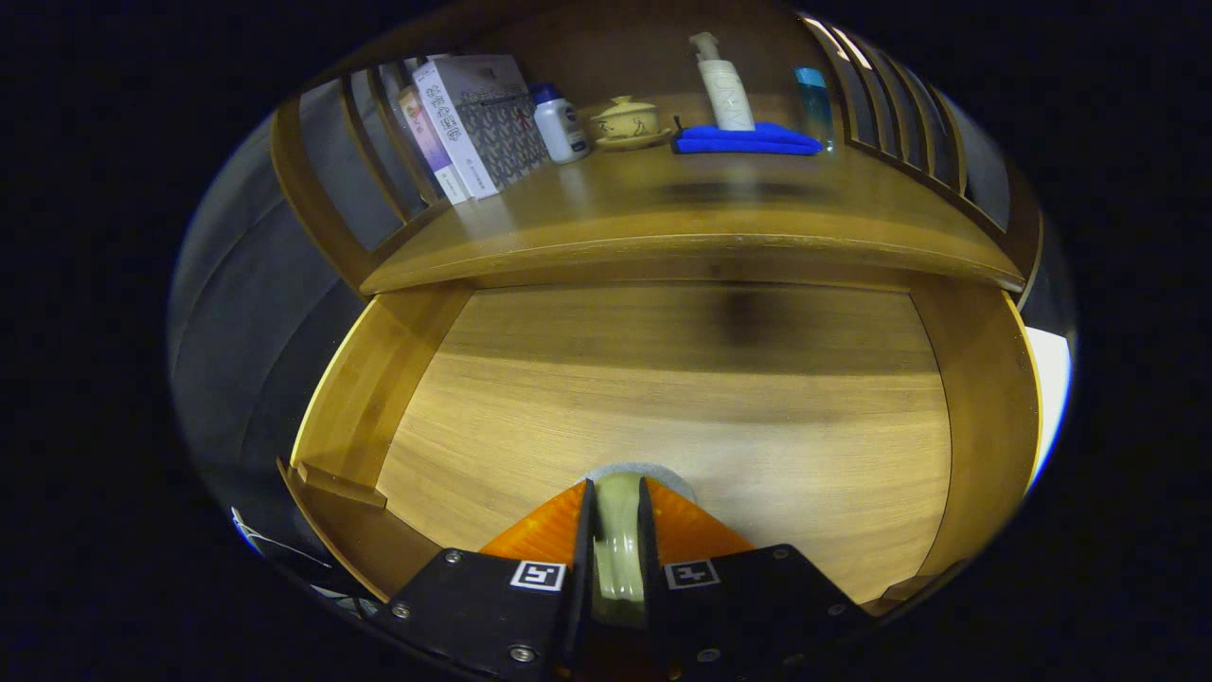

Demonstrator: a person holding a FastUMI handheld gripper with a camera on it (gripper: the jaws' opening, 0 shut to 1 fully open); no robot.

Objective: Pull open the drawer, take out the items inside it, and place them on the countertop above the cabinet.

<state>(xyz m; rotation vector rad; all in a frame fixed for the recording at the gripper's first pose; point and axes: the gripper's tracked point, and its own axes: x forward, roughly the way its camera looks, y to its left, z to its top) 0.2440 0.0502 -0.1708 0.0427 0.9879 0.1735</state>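
The claw (617, 530) was nearly closed, both fingers pressing a pale green, glazed object with a grey rim (620, 535) between them, above the open wooden drawer (663, 398), below the worktop (682, 213).

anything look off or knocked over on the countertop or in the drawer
Nothing stands out. On the countertop the boxes lean against the side rail, and the bottles and lidded cup stand upright. The gripper is shut on a pale item over the open drawer.
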